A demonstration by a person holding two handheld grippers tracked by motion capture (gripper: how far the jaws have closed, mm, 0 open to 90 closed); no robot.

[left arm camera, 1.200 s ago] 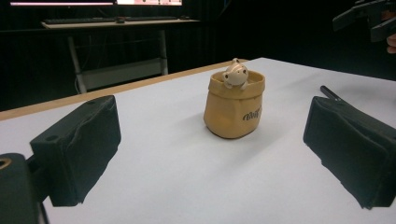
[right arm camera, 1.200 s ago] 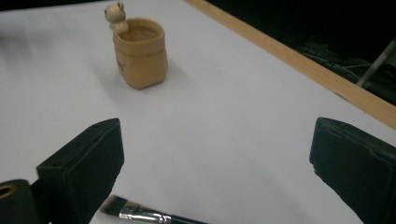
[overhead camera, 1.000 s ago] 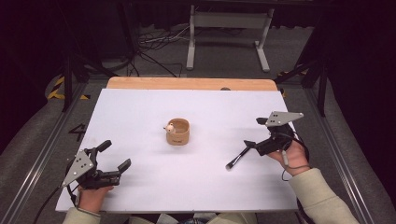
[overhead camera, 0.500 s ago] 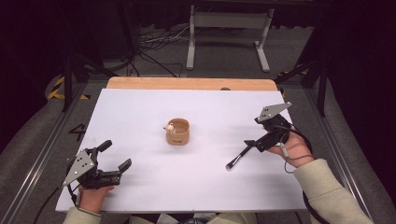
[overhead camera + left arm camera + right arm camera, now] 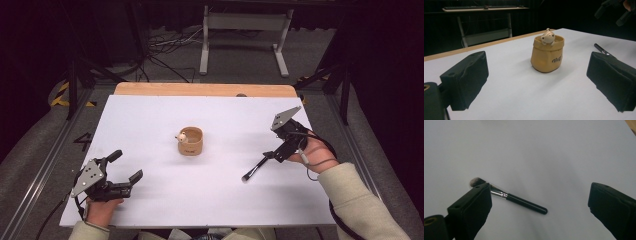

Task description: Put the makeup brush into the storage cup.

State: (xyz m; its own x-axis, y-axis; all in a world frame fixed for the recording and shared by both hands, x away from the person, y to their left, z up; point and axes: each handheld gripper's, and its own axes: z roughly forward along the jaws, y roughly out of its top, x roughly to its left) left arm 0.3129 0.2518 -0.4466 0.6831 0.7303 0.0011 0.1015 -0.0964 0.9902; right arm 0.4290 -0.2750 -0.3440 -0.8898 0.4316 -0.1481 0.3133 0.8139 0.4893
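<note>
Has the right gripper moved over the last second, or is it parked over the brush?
Yes. The right gripper has tipped and drawn slightly toward the table's right edge, jaws open above the brush, which lies where it did, right of the tan cup.

Brush (image 5: 509, 196) bristles behind left finger

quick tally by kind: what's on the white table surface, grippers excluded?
Makeup brush: 1, black handle, lying flat under the right hand-held gripper
Tan sack-shaped holder: 1, upright, mid-table
Small animal figure: 1, on the holder's rim
Total: 3
</note>
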